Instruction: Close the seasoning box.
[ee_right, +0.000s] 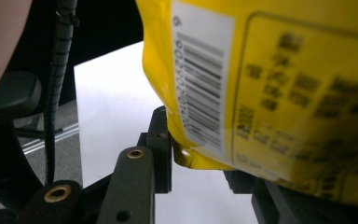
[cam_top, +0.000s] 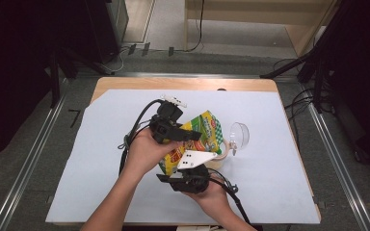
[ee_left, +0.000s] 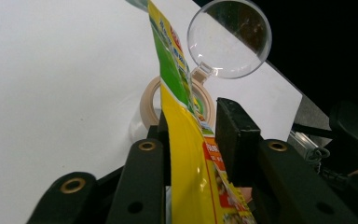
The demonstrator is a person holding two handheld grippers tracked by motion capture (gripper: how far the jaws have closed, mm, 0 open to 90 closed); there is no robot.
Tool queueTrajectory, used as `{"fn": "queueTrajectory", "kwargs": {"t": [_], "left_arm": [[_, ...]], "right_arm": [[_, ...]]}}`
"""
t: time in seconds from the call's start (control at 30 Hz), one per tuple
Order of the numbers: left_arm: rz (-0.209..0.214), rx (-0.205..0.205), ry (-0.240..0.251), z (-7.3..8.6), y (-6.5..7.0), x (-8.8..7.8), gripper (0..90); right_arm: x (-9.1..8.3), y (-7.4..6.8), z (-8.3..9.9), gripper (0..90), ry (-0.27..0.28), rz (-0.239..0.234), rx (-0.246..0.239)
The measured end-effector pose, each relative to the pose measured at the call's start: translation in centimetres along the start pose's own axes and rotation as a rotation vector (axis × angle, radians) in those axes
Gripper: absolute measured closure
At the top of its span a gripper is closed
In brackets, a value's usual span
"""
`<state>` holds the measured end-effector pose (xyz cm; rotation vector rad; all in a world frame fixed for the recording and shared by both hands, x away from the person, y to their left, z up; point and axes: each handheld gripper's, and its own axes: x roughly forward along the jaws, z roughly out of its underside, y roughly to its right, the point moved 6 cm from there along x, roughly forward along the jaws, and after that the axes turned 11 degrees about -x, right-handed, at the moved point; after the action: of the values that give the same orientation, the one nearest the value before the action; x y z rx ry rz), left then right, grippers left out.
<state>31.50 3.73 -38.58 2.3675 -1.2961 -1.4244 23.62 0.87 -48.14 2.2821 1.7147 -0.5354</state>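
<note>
The snack bag (cam_top: 200,137) is held above the middle of the mat (cam_top: 101,159), between the left gripper (cam_top: 185,135) on its far-left side and the right gripper (cam_top: 189,179) on its near side. Just right of the bag, toward the mat's right edge, a tape roll (cam_top: 224,150) lies flat. A clear lidded cup (cam_top: 240,136) stands at the roll's far-right side, touching or just beside it.

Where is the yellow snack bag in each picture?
High view: the yellow snack bag sits mid-table, between the two hand-held grippers.
Left gripper view: the bag stands edge-on up the middle, between the black jaws, in front of the tape roll.
Right gripper view: its barcode side covers the upper right.
Shared landmark: the pale blue sheet covering the table, seen white in the gripper views.
</note>
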Motion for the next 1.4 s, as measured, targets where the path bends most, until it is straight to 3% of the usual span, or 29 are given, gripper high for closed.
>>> {"fn": "queueTrajectory", "kwargs": {"t": [0.1, 0.3, 0.4, 0.5, 0.63, 0.8, 1.03, 1.13, 1.2, 1.23, 1.4], "left_arm": [[0.01, 0.0, 0.023, -0.1, 0.1, -0.5, 66.7], [0.014, 0.0, 0.036, -0.2, 0.0, -0.8, 67.6], [-0.001, 0.01, 0.014, -0.2, -0.1, -0.6, 79.2], [-0.03, 0.024, -0.007, -0.3, -0.3, -0.3, 83.6], [-0.05, 0.007, -0.037, -0.8, -0.6, -0.2, 86.1], [-0.038, -0.025, -0.066, -1.5, -0.9, 0.1, 86.2], [-0.035, -0.02, -0.077, -2.3, -0.3, 0.4, 85.0], [-0.031, -0.037, -0.089, -2.6, -0.3, 0.5, 84.2], [-0.03, -0.065, -0.105, -2.9, -0.3, 0.6, 84.2], [-0.028, -0.066, -0.107, -3.0, -0.3, 0.7, 84.2], [-0.029, -0.055, -0.114, -3.1, 0.0, 0.8, 83.9]], "right_arm": [[-0.1, 0.2, -0.2, 69.6, 0.03, -0.019, 0.024], [-0.1, 0.4, -0.4, 69.9, 0.05, -0.038, 0.047], [0.1, 0.4, -0.3, 69.8, 0.042, -0.048, 0.061], [0.3, 0.4, -0.1, 69.2, 0.021, -0.035, 0.033], [0.4, 0.5, -0.2, 64.4, 0.009, -0.036, 0.012], [0.3, 0.8, -0.5, 69.4, -0.016, -0.006, -0.013], [0.2, 1.2, -1.0, 70.7, -0.003, -0.014, 0.029], [0.3, 1.3, -1.2, 64.8, 0.003, -0.032, 0.046], [0.3, 1.4, -1.2, 67.7, 0.005, -0.028, 0.04], [0.3, 1.4, -1.2, 71.5, 0.004, -0.022, 0.042], [0.2, 1.6, -1.2, 72.8, 0.002, -0.013, 0.036]]}}
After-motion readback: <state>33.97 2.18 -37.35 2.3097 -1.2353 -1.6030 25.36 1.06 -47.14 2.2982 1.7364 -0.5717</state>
